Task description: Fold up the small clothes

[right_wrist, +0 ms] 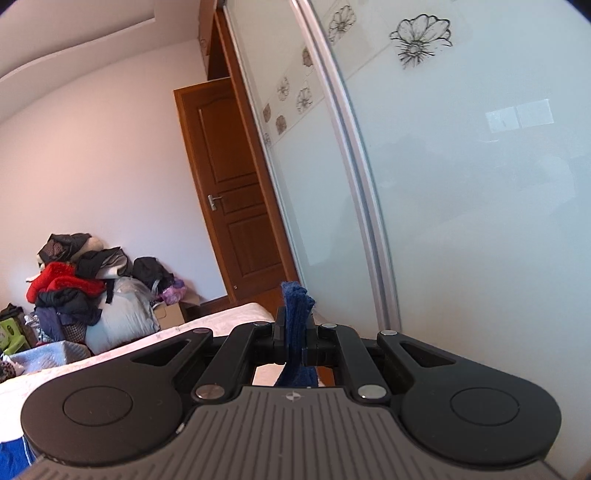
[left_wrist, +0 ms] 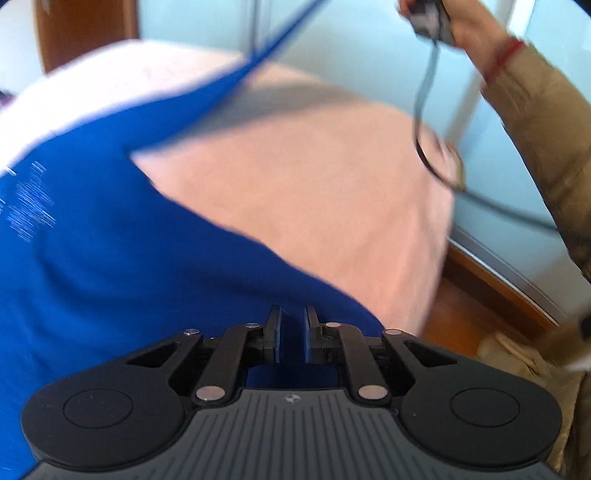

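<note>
A blue garment (left_wrist: pixel 96 258) with a pale print at the left hangs over a pink bed (left_wrist: pixel 314 192), blurred by motion. My left gripper (left_wrist: pixel 292 321) is shut on its near edge. A taut strip of the cloth runs up and right toward my right gripper (left_wrist: pixel 430 16), held high in the person's hand. In the right wrist view my right gripper (right_wrist: pixel 295 321) is shut on a bunched blue corner of the garment (right_wrist: pixel 295 302), which sticks up between the fingers.
A frosted sliding wardrobe door (right_wrist: pixel 461 203) stands close on the right. A wooden door (right_wrist: pixel 229 192) is behind the bed (right_wrist: pixel 110 354). A pile of clothes and bags (right_wrist: pixel 77 288) sits at the far left. A black cable (left_wrist: pixel 424 110) dangles from the right gripper.
</note>
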{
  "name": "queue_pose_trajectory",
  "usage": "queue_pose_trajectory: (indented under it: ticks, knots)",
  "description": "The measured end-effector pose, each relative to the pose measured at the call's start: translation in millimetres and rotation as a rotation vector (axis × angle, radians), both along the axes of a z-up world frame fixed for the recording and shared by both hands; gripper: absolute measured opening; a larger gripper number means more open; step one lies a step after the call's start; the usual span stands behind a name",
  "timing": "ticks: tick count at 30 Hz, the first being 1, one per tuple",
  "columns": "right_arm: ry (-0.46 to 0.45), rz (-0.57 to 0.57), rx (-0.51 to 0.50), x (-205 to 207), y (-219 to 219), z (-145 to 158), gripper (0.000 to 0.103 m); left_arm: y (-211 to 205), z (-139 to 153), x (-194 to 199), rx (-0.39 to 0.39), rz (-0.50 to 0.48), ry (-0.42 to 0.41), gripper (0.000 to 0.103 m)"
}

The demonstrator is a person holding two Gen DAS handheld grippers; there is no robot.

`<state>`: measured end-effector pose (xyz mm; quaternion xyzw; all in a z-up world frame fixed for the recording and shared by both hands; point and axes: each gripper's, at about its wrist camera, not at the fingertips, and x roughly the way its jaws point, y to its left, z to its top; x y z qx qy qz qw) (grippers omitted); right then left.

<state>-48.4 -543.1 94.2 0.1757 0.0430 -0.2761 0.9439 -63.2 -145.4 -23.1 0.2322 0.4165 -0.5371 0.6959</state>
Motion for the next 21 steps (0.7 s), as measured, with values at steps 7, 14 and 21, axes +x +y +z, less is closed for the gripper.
queue_pose_trajectory:
  ticks: [7,14,21]
  knots:
    - [-0.011,0.006,0.054,11.7,-0.5,-11.7,0.010,53.2,28.8,72.2,-0.016,0.370,-0.222,0.011]
    - [-0.018,0.122,0.041,50.6,39.5,-12.1,0.010,149.3,9.0,209.3,0.138,0.861,-0.325,0.011]
    - [0.001,0.235,0.032,92.7,79.8,-6.4,0.011,212.9,-9.6,239.1,0.275,1.015,-0.420,0.011]
